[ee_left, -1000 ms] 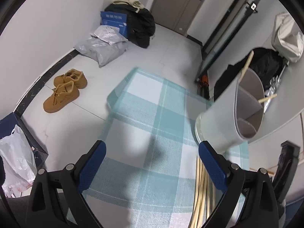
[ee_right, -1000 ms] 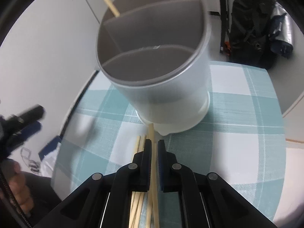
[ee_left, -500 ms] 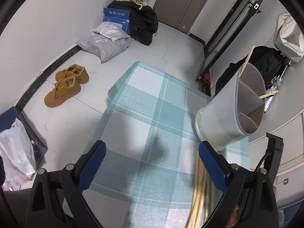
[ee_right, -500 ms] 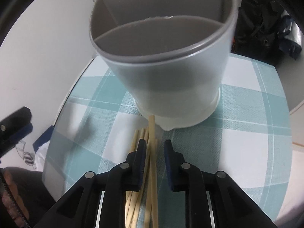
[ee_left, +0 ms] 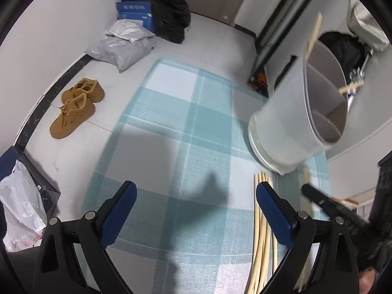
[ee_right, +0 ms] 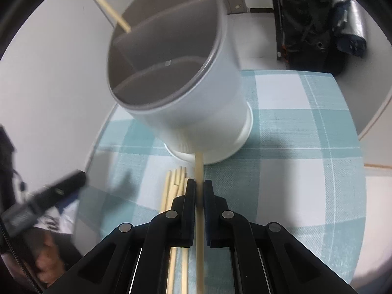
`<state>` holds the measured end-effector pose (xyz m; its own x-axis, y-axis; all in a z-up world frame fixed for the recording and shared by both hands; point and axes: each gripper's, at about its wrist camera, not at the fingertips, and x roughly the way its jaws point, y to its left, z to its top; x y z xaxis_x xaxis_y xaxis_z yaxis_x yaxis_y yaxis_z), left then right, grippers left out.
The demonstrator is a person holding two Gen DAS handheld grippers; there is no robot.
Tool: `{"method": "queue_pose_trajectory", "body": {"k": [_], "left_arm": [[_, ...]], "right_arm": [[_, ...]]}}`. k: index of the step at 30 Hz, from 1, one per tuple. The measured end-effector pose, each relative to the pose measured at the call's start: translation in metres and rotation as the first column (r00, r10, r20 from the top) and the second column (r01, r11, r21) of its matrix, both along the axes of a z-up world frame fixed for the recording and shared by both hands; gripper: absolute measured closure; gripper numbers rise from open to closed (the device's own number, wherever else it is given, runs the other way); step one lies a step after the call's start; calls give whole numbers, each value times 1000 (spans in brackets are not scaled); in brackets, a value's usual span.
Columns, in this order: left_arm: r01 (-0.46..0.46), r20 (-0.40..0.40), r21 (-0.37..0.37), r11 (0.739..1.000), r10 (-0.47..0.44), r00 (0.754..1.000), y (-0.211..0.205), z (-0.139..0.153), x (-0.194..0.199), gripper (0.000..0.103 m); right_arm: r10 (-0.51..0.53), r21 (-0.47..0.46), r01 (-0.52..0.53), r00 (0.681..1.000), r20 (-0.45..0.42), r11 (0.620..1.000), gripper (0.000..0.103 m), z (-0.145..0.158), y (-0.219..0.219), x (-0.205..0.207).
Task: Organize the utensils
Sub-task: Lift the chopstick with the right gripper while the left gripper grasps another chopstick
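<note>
**Right hand-held gripper pinches one chopstick beside the holder**

A checked-cloth surface (ee_right: 306, 171) carries a grey divided utensil holder (ee_right: 186, 103), likely placed near for sorting. Loose chopsticks (ee_right: 175, 186) lie just before it. The right hand-held gripper (ee_right: 199, 193) has just closed, pinching one chopstick (ee_right: 199, 166). The left hand-held gripper (ee_left: 196, 210) hangs spread, holding nothing.

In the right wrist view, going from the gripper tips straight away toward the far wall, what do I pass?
right gripper shut on a chopstick → white holder on the checked cloth → two chopsticks standing in its far compartments.
</note>
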<state>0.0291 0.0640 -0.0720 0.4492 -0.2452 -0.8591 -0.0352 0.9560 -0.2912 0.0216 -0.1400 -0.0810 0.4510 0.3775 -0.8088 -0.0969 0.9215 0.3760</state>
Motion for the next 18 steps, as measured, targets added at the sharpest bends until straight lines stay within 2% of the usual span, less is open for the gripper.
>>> {"method": "queue_pose_trajectory", "body": {"k": [2, 5, 7, 10, 12, 14, 18], "left_arm": [[38, -5, 30, 999, -38, 999, -10, -2, -1, 8], [114, -14, 123, 986, -113, 993, -31, -9, -5, 8], [146, -32, 146, 978, -143, 989, -39, -15, -6, 8], [188, -64, 153, 970, -180, 982, -49, -23, -6, 8], [208, -86, 163, 965, -196, 977, -56, -28, -6, 8], [216, -103, 187, 958, -200, 974, -58, -32, -6, 7], [196, -105, 187, 963, -179, 978, -53, -32, -3, 7]], "right_arm": [[-20, 45, 18, 999, 30, 999, 98, 7, -9, -5], [-65, 103, 57, 996, 68, 993, 98, 9, -25, -10], [-105, 167, 91, 992, 74, 982, 97, 6, -37, -12], [-184, 318, 158, 981, 54, 935, 97, -11, -56, -27], [-235, 388, 215, 972, 5, 896, 95, -14, -71, -23], [-249, 387, 233, 969, -9, 892, 95, -19, -73, -25], [-216, 339, 203, 976, 2, 919, 97, -17, -72, -27]]}}
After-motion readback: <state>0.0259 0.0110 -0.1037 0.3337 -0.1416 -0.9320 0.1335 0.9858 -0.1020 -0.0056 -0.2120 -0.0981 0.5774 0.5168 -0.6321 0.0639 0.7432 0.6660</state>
